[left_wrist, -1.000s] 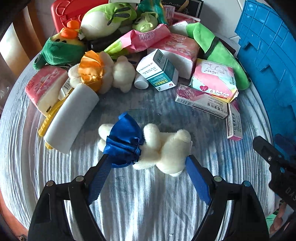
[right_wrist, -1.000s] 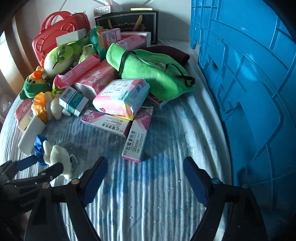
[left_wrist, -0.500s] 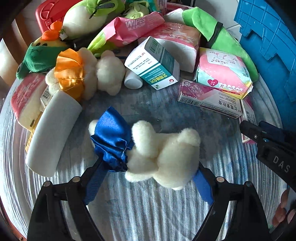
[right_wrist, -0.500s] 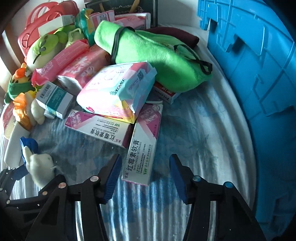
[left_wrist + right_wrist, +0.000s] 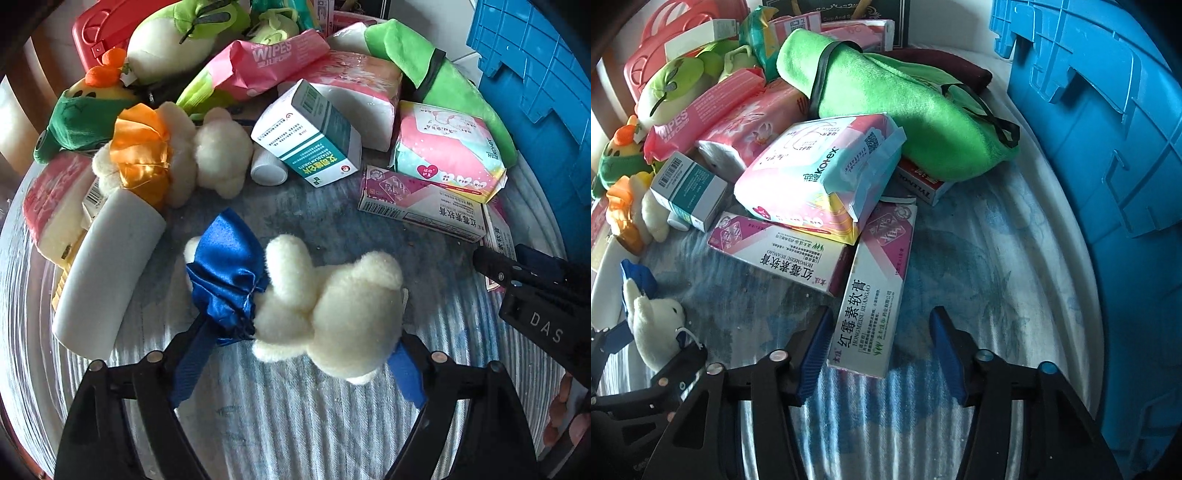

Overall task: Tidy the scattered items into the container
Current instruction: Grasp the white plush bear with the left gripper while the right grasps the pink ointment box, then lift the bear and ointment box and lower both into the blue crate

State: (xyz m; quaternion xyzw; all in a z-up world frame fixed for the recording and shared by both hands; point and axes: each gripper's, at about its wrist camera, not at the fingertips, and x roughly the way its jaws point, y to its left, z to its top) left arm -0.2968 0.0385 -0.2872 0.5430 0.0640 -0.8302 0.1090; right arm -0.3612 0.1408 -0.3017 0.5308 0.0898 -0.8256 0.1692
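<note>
A white plush bear with a blue satin skirt point(image 5: 317, 306) lies between the fingers of my left gripper point(image 5: 295, 354); the jaws sit wide on either side of it, open. It also shows in the right wrist view point(image 5: 653, 325). My right gripper point(image 5: 879, 347) is open and straddles the near end of a long pink-and-white ointment box point(image 5: 875, 295); its left finger point(image 5: 812, 350) is at the box's edge. The blue crate point(image 5: 1108, 147) stands at the right.
A pile lies beyond: a second ointment box point(image 5: 783, 254), a pink Kotex pack point(image 5: 820, 173), a teal-and-white medicine box point(image 5: 310, 136), an orange-skirted bear point(image 5: 166, 155), a white foam block point(image 5: 107, 273), a green towel point(image 5: 905, 103), wipes and plush toys.
Both grippers have moved forward. The blue-skirted bear now sits deep between my left fingers. My right jaws have narrowed and come around the end of the long ointment box.
</note>
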